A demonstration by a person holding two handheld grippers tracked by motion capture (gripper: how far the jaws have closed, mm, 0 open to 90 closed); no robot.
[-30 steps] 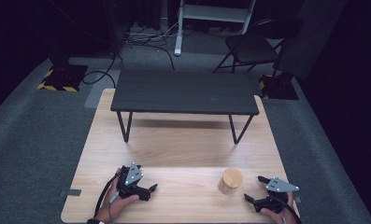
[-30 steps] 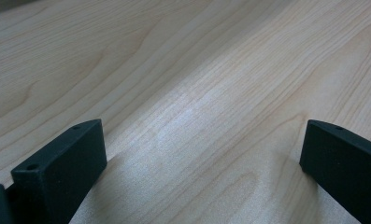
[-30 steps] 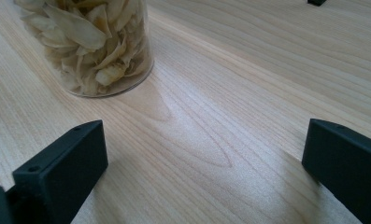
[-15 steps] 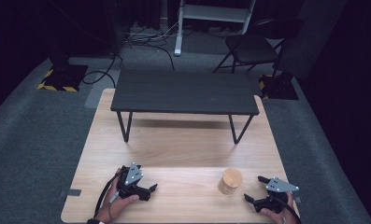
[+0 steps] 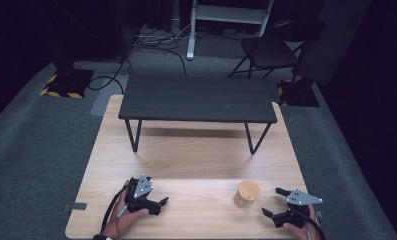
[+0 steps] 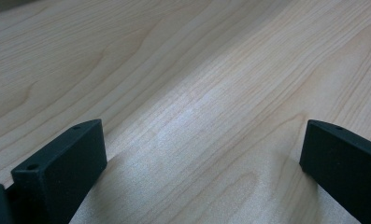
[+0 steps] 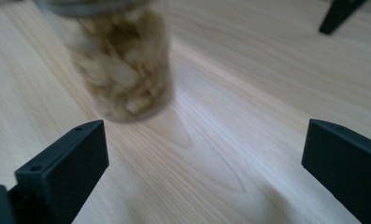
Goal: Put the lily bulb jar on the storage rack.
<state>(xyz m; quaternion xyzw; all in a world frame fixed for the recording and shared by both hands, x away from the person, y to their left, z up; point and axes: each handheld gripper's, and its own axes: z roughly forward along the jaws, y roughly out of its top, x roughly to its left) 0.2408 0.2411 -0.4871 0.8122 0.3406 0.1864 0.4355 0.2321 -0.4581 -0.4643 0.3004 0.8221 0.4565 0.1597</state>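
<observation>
Blurred glass jar [image 7: 122, 60], top cut off, beyond the gaping right gripper [image 7: 204, 163]; left gripper [image 6: 202, 163] likewise wide.

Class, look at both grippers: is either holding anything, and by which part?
Nothing is held. The left gripper and right gripper are open, and the jar stands free.

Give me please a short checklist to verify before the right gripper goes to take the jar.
1. Right gripper open wide, nothing between the jaws: ok.
2. Jar upright on the wooden table, lid on: ok.
3. Path from gripper to jar free: ok.
4. Jar centred between the jaws in the right gripper view: not ok, it sits off to the left.
5. Left gripper open, apart from the jar: ok.
6. Lid tightness: cannot tell.
</observation>
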